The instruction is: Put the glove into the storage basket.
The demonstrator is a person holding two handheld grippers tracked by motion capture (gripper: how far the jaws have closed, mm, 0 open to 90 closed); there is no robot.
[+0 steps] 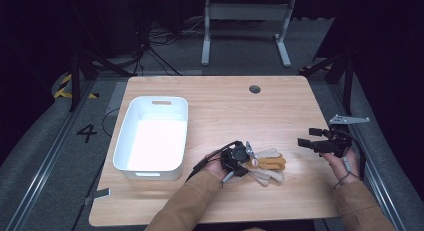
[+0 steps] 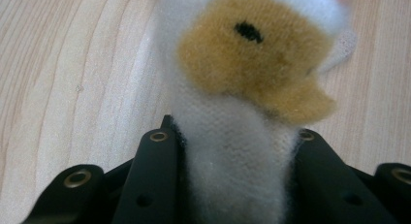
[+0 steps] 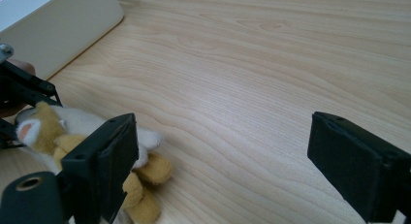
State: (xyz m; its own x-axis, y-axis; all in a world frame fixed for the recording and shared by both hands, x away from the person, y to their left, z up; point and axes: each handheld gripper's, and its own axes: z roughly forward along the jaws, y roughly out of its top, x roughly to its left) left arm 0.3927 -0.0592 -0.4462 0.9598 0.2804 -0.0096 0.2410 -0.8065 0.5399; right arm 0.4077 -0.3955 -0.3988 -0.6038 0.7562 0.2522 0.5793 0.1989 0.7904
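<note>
Left gripper (image 1: pixel 248 161) clamped, right gripper (image 1: pixel 306 137) agape

High view overhead — gripper views close, sharing the plush toy (image 2: pixel 252 73).

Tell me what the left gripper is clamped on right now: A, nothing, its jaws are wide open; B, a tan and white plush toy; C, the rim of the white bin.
B: the left gripper has both black jaws pressed against the plush toy, which lies on the table apart from the white bin.

My sleeves (image 1: pixel 192 196) are tan; both grippers are black, with brass-ringed screw holes, thin cables, and what looks like a grey plate (image 1: pixel 349 119) at right.
</note>
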